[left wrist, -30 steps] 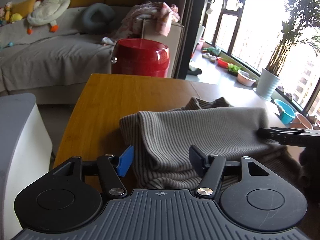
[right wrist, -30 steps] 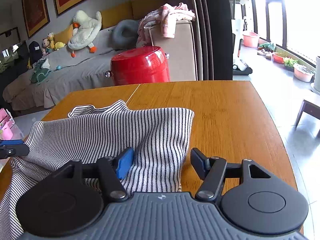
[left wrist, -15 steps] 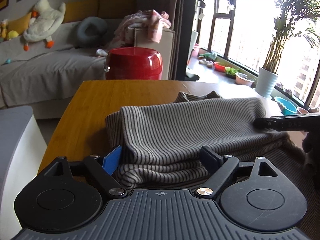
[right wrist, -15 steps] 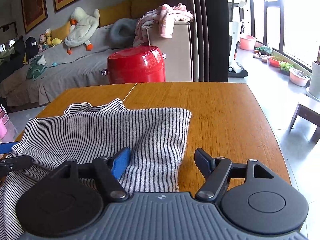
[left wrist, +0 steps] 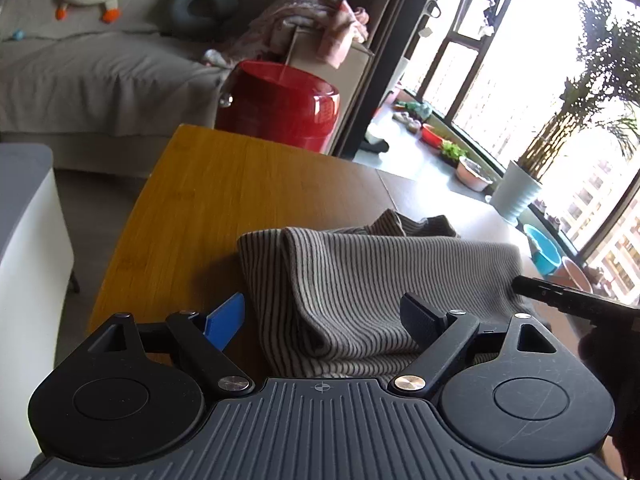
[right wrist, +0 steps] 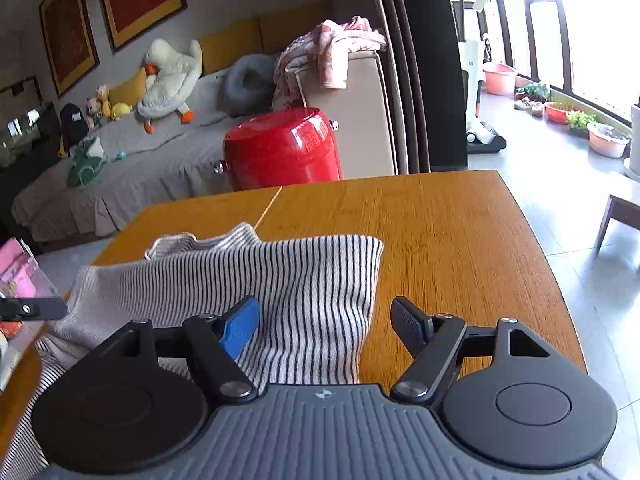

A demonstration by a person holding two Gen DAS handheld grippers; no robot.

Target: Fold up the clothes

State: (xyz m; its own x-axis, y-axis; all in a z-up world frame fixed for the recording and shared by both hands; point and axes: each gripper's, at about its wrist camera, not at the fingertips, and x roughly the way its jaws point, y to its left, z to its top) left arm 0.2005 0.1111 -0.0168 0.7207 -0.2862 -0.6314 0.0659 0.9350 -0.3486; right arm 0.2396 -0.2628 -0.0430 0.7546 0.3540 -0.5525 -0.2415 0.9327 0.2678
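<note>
A black-and-white striped knit garment point(left wrist: 384, 280) lies folded over itself on the wooden table point(left wrist: 224, 200). My left gripper point(left wrist: 322, 320) is open just above its near left edge, and the cloth reaches in between the blue and black fingers without being pinched. In the right wrist view the same garment point(right wrist: 260, 280) spreads to the left, with its right folded edge running between the fingers of my open right gripper point(right wrist: 324, 325). Each view shows the other gripper's dark tip at the cloth's far side: the right one point(left wrist: 560, 298) and the left one point(right wrist: 32, 308).
A red round stool point(right wrist: 280, 152) stands beyond the table's far edge, in front of a grey sofa point(right wrist: 140, 160) with plush toys. Bare tabletop point(right wrist: 440, 232) lies to the right of the garment. A white cabinet point(left wrist: 24, 240) stands left of the table. Plant pots line the window.
Both cameras have lifted and tilted, so the garment sits a bit farther from the fingers than half a second ago. The cloth keeps its folded shape and both grippers stay open.
</note>
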